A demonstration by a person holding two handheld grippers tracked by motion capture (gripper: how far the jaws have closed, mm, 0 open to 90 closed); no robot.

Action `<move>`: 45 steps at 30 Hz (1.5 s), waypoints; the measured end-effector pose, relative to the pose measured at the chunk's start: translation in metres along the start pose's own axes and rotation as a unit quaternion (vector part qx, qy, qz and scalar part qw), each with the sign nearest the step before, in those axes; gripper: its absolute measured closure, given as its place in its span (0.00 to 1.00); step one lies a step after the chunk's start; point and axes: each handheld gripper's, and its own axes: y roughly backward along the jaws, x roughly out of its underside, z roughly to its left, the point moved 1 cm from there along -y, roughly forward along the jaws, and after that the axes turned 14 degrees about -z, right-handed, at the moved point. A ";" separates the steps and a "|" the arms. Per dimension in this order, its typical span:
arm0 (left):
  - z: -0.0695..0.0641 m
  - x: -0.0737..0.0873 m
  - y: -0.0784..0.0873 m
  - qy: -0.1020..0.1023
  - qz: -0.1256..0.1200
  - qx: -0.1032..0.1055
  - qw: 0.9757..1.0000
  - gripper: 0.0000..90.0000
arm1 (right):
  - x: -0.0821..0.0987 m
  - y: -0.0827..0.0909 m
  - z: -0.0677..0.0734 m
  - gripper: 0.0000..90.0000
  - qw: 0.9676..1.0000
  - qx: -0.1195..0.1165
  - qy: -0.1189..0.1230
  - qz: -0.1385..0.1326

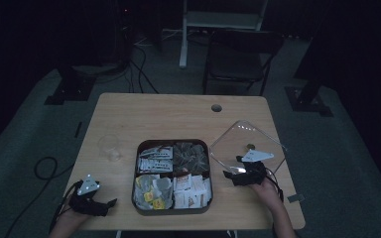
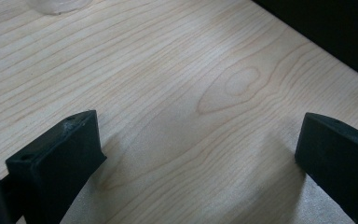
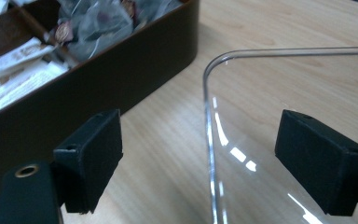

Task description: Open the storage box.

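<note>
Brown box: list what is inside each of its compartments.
The brown box has four compartments: white printed packets far left, dark clear-wrapped tea bags far right, yellow-tagged sachets near left, white packets near right. Lower layers are covered.

The room is dim, its far walls lost in black. A pale wooden worktop (image 1: 178, 116) with a round cable hole (image 1: 216, 107) stands on grey-green carpet (image 1: 337, 148). Behind it sits a dark folding chair (image 1: 238, 57), beside a white frame (image 1: 223, 22). Black cables (image 1: 141, 69) trail across the floor, and dark stand bases (image 1: 72, 87) flank both sides.
</note>
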 end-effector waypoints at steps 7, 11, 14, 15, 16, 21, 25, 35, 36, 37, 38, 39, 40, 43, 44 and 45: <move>0.000 0.000 0.000 0.000 0.000 0.000 1.000 0.01 | 0.007 -0.001 0.014 0.16 1.000 -0.020 0.009 0.004; 0.000 0.000 0.000 0.000 0.000 0.000 1.000 0.01 | 0.010 -0.002 0.024 0.16 0.999 -0.034 0.017 0.008; 0.000 0.000 0.000 0.000 0.000 0.000 1.000 0.01 | 0.014 -0.003 0.030 0.16 0.999 -0.046 0.014 0.018; 0.000 0.000 0.000 0.000 0.000 0.000 1.000 0.01 | 0.015 -0.004 0.032 0.16 0.998 -0.049 0.016 0.025; 0.000 0.000 0.000 0.000 0.000 0.000 1.000 0.01 | 0.016 -0.005 0.034 0.16 0.998 -0.051 0.020 0.031; 0.000 0.000 0.000 0.000 0.000 0.000 1.000 0.01 | 0.022 -0.006 0.039 0.16 0.997 -0.061 0.019 0.033; 0.000 0.000 0.000 0.000 0.000 0.000 1.000 0.01 | 0.029 -0.007 0.043 0.16 0.996 -0.060 0.034 0.049; 0.000 0.000 0.000 0.000 0.000 0.000 1.000 0.01 | 0.038 -0.001 0.046 0.16 0.996 -0.059 0.048 0.053; 0.000 0.000 0.000 0.000 0.000 0.000 1.000 0.01 | 0.039 -0.001 0.047 0.16 0.996 -0.060 0.048 0.055; 0.000 0.000 0.000 0.001 0.000 0.000 1.000 0.01 | 0.040 -0.001 0.047 0.15 0.995 -0.060 0.050 0.059; 0.000 0.000 0.000 0.001 0.000 0.000 1.000 0.01 | 0.040 -0.001 0.048 0.15 0.995 -0.060 0.052 0.059; 0.000 0.000 0.000 0.001 0.000 0.000 1.000 0.01 | 0.040 -0.001 0.048 0.15 0.995 -0.060 0.052 0.059; 0.000 0.000 0.000 0.001 0.000 -0.001 1.000 0.01 | 0.040 -0.001 0.048 0.15 0.995 -0.059 0.051 0.059; 0.000 0.000 0.001 0.001 0.000 -0.002 1.000 0.01 | 0.041 -0.001 0.048 0.15 0.996 -0.052 0.049 0.058; 0.000 0.000 0.001 0.001 0.000 -0.002 1.000 0.01 | 0.041 -0.001 0.048 0.15 0.996 -0.052 0.049 0.058; -0.001 0.001 0.001 0.002 -0.001 -0.003 1.000 0.01 | 0.041 0.000 0.049 0.15 0.996 -0.052 0.048 0.058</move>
